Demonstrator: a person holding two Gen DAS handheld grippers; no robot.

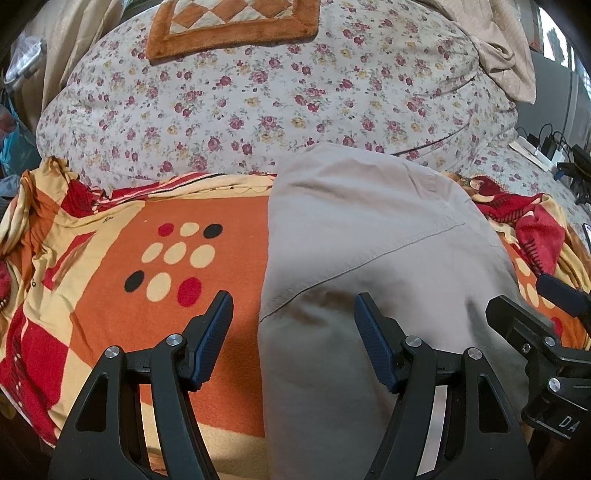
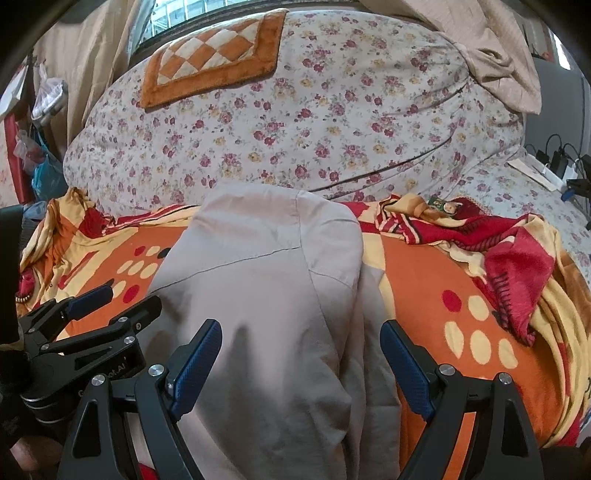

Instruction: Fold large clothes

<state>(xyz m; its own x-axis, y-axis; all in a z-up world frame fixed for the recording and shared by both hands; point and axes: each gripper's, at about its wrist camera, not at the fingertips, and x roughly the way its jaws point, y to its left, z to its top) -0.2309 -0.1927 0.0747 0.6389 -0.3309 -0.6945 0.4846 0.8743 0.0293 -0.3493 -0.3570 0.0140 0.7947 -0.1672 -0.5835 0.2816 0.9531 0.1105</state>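
A beige garment [image 1: 369, 266] lies folded lengthwise as a long strip on an orange, red and cream blanket [image 1: 122, 266]. It also shows in the right wrist view [image 2: 266, 295]. My left gripper [image 1: 293, 306] is open and empty, hovering above the garment's left edge. My right gripper [image 2: 301, 336] is open and empty above the garment's right part. The right gripper also shows at the right edge of the left wrist view [image 1: 524, 299]. The left gripper also shows at the left of the right wrist view [image 2: 122, 295].
A big floral duvet [image 1: 258, 103] is piled behind the garment, with an orange checkered mat [image 1: 229, 26] on top. Beige curtains [image 2: 480, 48] hang behind. A power strip with chargers [image 2: 546, 166] lies at the far right. The blanket is bunched at the right [image 2: 509, 258].
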